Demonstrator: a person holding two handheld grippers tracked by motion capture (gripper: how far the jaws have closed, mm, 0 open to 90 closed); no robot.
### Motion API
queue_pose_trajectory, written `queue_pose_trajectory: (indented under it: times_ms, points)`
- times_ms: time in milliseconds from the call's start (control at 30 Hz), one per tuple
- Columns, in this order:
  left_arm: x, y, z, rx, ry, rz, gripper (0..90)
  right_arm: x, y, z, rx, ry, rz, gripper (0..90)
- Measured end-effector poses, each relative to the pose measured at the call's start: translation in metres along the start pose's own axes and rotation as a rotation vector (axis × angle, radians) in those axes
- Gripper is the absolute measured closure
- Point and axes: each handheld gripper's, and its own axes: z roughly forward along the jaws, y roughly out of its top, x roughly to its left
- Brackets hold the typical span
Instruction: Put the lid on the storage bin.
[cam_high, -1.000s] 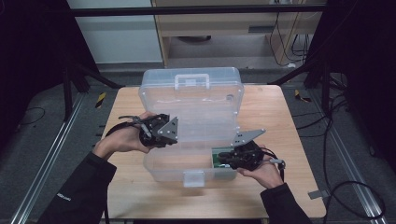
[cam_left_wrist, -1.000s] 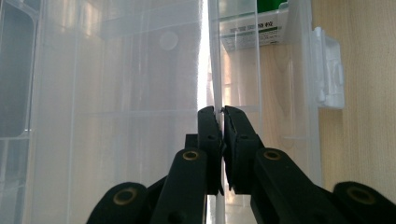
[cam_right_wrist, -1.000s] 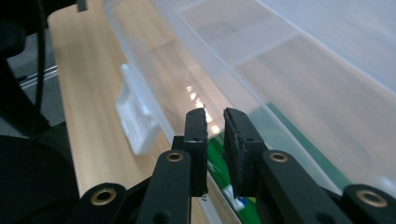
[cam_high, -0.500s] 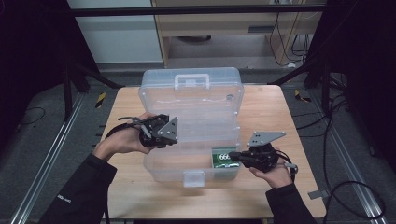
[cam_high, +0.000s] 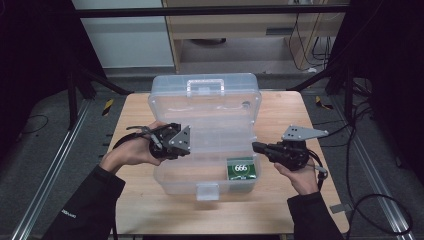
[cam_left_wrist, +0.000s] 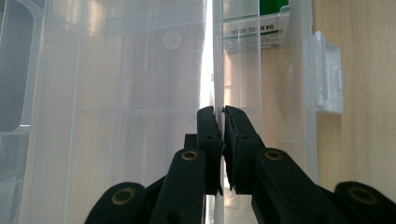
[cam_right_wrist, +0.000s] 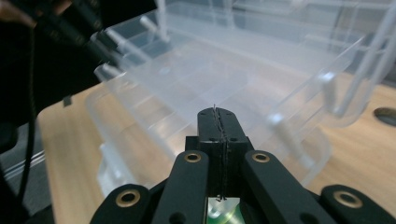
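Box wall (cam_left_wrist: 215, 56) between left jaws, close-up

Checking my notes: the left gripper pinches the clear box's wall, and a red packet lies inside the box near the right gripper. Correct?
Not quite. The packet is green, not red, as the high view shows. The left gripper does pinch the clear box wall, and the packet lies inside near the right gripper.

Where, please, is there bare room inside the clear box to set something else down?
Most of the clear box's floor is bare: the whole stretch between the left gripper, clamped on the left wall, and the green packet. Only the near right corner is taken, with the right gripper just outside that wall.
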Motion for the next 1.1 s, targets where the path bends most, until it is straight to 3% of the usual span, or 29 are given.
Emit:
queue_pose_trajectory:
  times_ms: [67, 133, 367, 767, 1100]
  points:
    - [0.000, 0.000, 0.000, -0.001, 0.000, -0.002, 84.6, -0.002, 0.002, 0.000, -0.004, -0.006, 0.003, 90.0]
    - [0.000, 0.000, 0.000, -0.004, -0.003, -0.003, 84.5, -0.007, 0.008, 0.001, -0.042, -0.046, 0.020, 90.0]
    - [0.000, 0.000, 0.001, -0.002, -0.006, -0.002, 84.4, -0.019, 0.019, 0.010, -0.062, -0.053, 0.047, 90.0]
    - [-0.003, -0.002, 0.002, -0.013, -0.015, -0.008, 84.4, -0.037, 0.029, 0.017, -0.071, -0.093, 0.077, 90.0]
    - [-0.006, -0.002, 0.003, -0.006, -0.037, -0.002, 84.3, -0.041, 0.029, 0.019, -0.057, -0.099, 0.080, 90.0]
